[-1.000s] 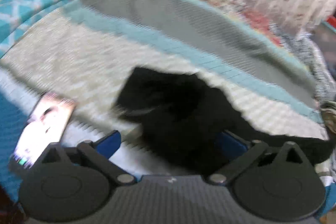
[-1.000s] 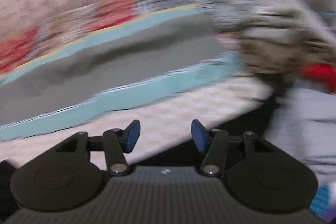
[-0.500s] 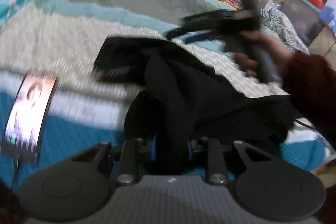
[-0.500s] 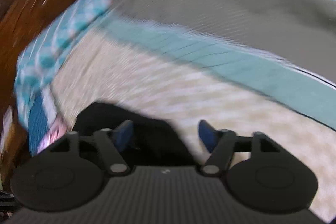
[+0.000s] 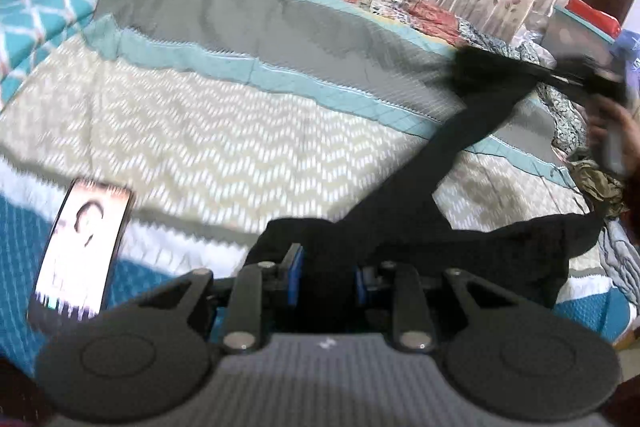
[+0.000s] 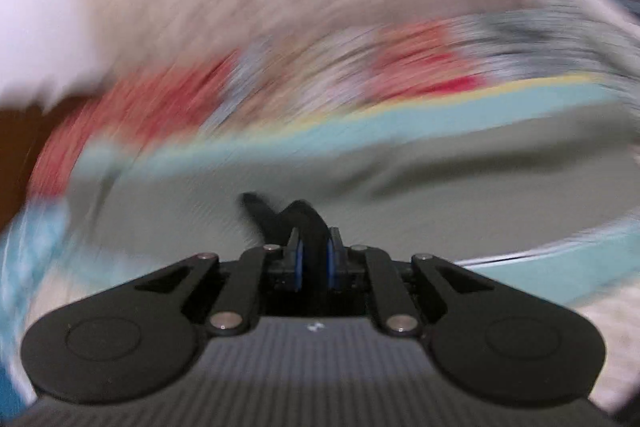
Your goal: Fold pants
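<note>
1. Left wrist view: my left tool is clamped on a bunch of the black pants, the blue pads pressed into the cloth on both sides.
2. From that grip the pants spread right across the bed, and one dark leg runs up and to the right, lifted off the quilt.
3. At the far end of that leg I see my right tool, blurred, held in a hand at the frame's right edge.
4. Right wrist view: the right tool has just been closing, and its jaws now pinch a narrow fold of black fabric that sticks out past the tips. Everything behind it is smeared.
5. A phone with a lit screen lies on the bed left of my left tool, apart from the pants.
</note>
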### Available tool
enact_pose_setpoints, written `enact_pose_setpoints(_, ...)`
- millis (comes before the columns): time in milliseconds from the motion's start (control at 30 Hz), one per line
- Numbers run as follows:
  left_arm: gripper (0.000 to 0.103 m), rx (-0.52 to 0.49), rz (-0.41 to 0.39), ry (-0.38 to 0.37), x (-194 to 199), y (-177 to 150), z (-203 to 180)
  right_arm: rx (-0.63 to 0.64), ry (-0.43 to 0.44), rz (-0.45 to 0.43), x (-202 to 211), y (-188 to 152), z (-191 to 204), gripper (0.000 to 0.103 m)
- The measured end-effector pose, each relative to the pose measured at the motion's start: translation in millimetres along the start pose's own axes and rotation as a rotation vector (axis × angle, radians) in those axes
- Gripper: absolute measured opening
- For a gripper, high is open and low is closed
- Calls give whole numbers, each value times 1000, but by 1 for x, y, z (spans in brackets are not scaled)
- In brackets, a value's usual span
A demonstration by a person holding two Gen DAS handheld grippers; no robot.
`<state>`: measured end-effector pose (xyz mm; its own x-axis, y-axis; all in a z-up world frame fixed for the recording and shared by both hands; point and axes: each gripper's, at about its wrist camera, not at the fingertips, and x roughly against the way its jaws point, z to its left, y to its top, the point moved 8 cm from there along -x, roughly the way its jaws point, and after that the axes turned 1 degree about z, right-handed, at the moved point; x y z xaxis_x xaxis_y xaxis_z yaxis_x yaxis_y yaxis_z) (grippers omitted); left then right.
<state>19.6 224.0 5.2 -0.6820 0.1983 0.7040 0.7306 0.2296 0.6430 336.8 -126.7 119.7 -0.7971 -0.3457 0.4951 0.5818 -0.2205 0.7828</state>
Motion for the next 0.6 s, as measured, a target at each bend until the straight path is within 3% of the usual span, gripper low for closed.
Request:
enact_pose_setpoints(67, 23, -46, -11, -35, -3, 8, -17, -105, -79, -65, 44, 14, -66, 10)
enact_pose_setpoints(133, 23, -142, -12, -25, -12, 9, -40, -153, -188, -112, 90, 9, -124, 9)
enact_pose_setpoints(267, 25, -380, 52, -30, -31, -17, -87, -260, -375, -93, 161, -52, -210, 10)
enact_pose_setpoints(333, 31, -471, 90, -23, -37, -36, -100, -292, -471, -29, 174, -91, -233, 14)
enact_pose_setpoints(433, 49, -522, 127, -1, -32, -54, -100, -388, -552, 18, 197, -141, -265, 14)
enact_pose_setpoints(533, 53, -506, 127, 26, -16, -58, -86, -474, -550, 10, 209, -168, -267, 14)
enact_pose_setpoints(600, 59, -474, 107, 34, -1, -56, -76, -489, -513, 2, 206, -168, -260, 15)
